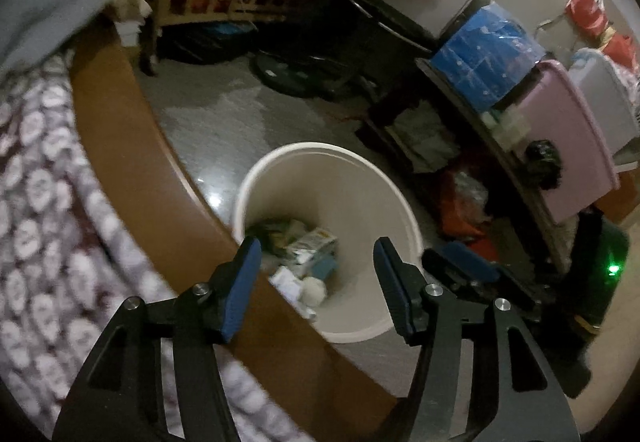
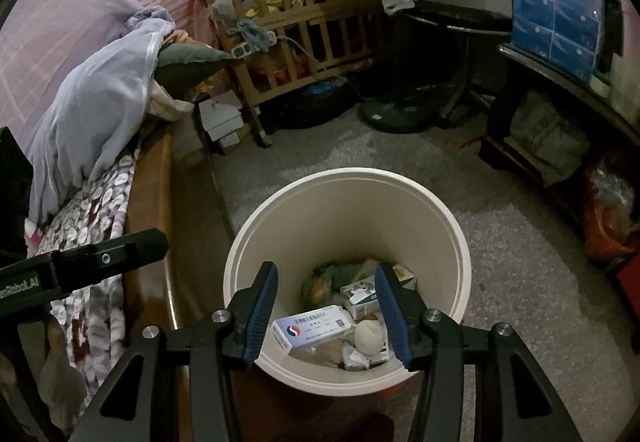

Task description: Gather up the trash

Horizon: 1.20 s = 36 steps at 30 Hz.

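A white round bin (image 2: 348, 210) stands on the grey floor beside the bed; it also shows in the left wrist view (image 1: 340, 178). Inside lie several pieces of trash: a white box with a blue and red logo (image 2: 312, 330), a green and white carton (image 2: 360, 296), crumpled paper (image 2: 370, 336) and a green wrapper (image 2: 328, 278). My right gripper (image 2: 326, 276) is open and empty directly above the bin. My left gripper (image 1: 318, 256) is open and empty, above the bed's wooden edge and the bin's near rim. The right gripper's fingers (image 1: 468, 262) show in the left wrist view.
A bed with a patterned blanket (image 2: 100, 210) and brown wooden rail (image 1: 132, 146) lies left. A wooden crib (image 2: 296, 14) stands behind. A dark low table (image 2: 560, 82) with a blue package (image 2: 556, 14), a pink tub (image 1: 568, 138) and a fan base (image 2: 396, 114) stand right.
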{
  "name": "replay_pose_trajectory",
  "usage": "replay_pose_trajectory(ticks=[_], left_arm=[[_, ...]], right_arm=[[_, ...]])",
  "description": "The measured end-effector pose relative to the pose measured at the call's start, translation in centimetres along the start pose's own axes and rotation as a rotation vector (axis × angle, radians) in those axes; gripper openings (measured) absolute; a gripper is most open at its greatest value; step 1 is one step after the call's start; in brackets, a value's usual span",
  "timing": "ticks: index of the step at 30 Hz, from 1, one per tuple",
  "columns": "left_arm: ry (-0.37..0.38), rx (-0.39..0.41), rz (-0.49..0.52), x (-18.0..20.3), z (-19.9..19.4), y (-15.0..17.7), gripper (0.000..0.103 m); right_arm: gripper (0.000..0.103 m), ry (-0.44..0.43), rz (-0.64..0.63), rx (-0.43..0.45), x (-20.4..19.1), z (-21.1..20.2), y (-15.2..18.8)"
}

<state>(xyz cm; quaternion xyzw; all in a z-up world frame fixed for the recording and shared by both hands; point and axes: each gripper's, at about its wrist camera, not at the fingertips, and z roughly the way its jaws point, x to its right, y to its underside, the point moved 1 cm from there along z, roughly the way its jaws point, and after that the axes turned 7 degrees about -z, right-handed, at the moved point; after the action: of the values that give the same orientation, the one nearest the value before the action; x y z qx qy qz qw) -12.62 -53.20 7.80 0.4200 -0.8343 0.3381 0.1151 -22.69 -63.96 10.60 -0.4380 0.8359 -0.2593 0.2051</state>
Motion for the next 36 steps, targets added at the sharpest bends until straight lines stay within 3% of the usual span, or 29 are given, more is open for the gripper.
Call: replay_pose_trajectory(ticks=[5, 16, 24, 28, 36], left_arm=[[-0.105, 0.084, 0.060, 0.1, -2.2, 0.8, 0.057], [-0.246, 0.283, 0.148, 0.4, -8.5, 3.2, 0.057], [-0.268, 0.382, 0.172, 0.9, -12.5, 4.4, 0.057], [-0.264, 0.403, 0.160, 0.7, -13.9, 4.9, 0.057], [-0.277, 0.440, 0.157, 0.7, -16.1, 5.7, 0.057]], right_arm=[[0.048, 0.023, -0.015, 0.030, -0.9, -0.9, 0.0], [0.049, 0.086, -0.072, 0.162, -4.4, -5.6, -1.2], [0.049, 0.124, -0.108, 0.270, -7.3, -9.7, -1.5], [0.063, 0.129, -0.126, 0.306, -8.4, -11.3, -1.3], [0.064, 0.126, -0.151, 0.348, -9.7, -13.8, -0.9]])
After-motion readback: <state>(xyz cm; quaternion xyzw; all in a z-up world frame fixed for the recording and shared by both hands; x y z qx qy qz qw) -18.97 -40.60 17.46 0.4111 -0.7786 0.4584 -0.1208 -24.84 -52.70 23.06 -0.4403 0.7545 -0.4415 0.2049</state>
